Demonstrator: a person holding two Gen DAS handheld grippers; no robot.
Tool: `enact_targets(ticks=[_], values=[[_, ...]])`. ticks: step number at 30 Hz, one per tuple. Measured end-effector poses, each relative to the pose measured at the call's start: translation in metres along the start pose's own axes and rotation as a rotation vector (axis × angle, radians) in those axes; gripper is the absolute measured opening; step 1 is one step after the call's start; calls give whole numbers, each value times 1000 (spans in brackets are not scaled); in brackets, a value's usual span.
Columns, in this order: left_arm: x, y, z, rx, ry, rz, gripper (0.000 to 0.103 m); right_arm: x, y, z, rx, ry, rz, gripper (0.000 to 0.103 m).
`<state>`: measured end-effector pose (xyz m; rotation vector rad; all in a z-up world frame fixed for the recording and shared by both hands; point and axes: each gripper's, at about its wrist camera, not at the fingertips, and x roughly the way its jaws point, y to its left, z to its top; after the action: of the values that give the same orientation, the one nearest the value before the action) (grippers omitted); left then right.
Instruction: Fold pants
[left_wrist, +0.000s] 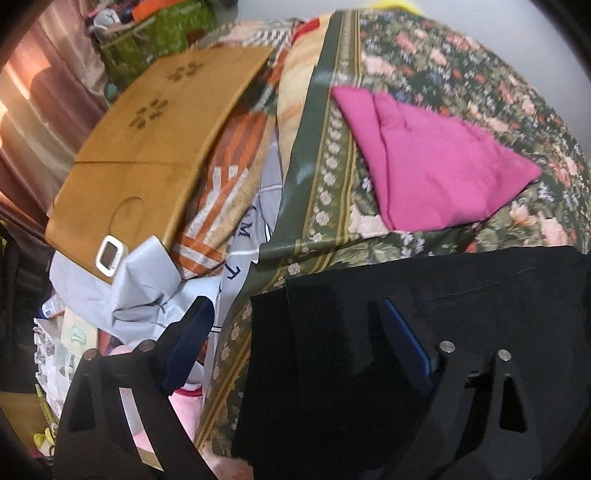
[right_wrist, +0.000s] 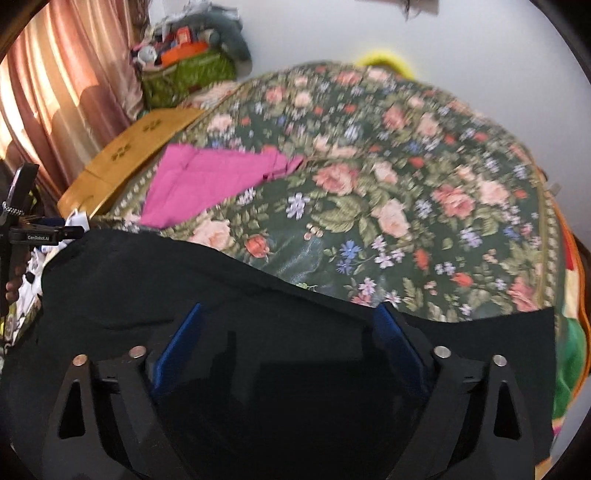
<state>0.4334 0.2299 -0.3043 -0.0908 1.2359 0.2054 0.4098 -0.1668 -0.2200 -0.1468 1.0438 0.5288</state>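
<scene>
Black pants (left_wrist: 424, 295) lie flat on a floral bedspread (left_wrist: 461, 66), near its front edge. In the left wrist view my left gripper (left_wrist: 295, 314) is open over the pants' left end, its right finger over the cloth and its left finger off the bed edge. In the right wrist view the pants (right_wrist: 258, 288) fill the lower half. My right gripper (right_wrist: 291, 317) is open just above them, with both blue pads over the cloth. Neither gripper holds anything. The left gripper's handle (right_wrist: 22, 232) shows at the left edge of the right wrist view.
A folded pink garment (left_wrist: 436, 162) lies further back on the bedspread; it also shows in the right wrist view (right_wrist: 207, 181). A wooden board (left_wrist: 155, 147) with a small white device (left_wrist: 109, 256) lies left of the bed over bags and cloth. Curtains (right_wrist: 55, 92) hang at left.
</scene>
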Motion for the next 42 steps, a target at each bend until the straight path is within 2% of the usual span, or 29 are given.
enact_targets(ticks=[4,5,6,7,9,11,14,16,20,21,25,28,34,37,38,42], values=[[21,1,4,-13,74,-52,92,23,1,7,-53,63,6,75],[27,2,5,-23,98,-75,88,29,3,8,-75,86,12,70],[30,2,6,-33,111,-91,82,35,5,7,-96,104,3,64],[34,2,6,-43,129,-115,78,40,6,7,-111,120,-9,63],[38,-1,4,-52,150,-151,61,46,9,4,-136,127,-29,63],[36,-5,3,-46,142,-132,52,47,7,5,-123,124,-31,63],[30,-9,0,-18,122,-84,30,45,4,2,-86,118,-26,60],[25,-9,0,-15,127,-82,24,44,3,1,-63,111,-30,52],[8,-12,-1,11,100,-74,19,40,3,-2,-19,117,-5,9],[1,-13,0,16,82,-73,18,40,3,-2,-8,124,8,7],[-35,-16,7,27,-12,-48,16,33,8,0,-15,116,-25,5],[-62,-13,16,20,-77,-41,16,12,10,8,-29,53,-63,4],[-113,-13,30,13,-201,-83,16,-48,9,24,-21,-98,-118,4],[-132,-18,26,22,-241,-95,16,-73,17,21,-47,-135,-145,4],[-138,-21,22,33,-258,-78,9,-79,20,17,-57,-142,-153,4],[-156,-26,2,61,-282,-82,6,-102,33,-1,-84,-163,-151,4]])
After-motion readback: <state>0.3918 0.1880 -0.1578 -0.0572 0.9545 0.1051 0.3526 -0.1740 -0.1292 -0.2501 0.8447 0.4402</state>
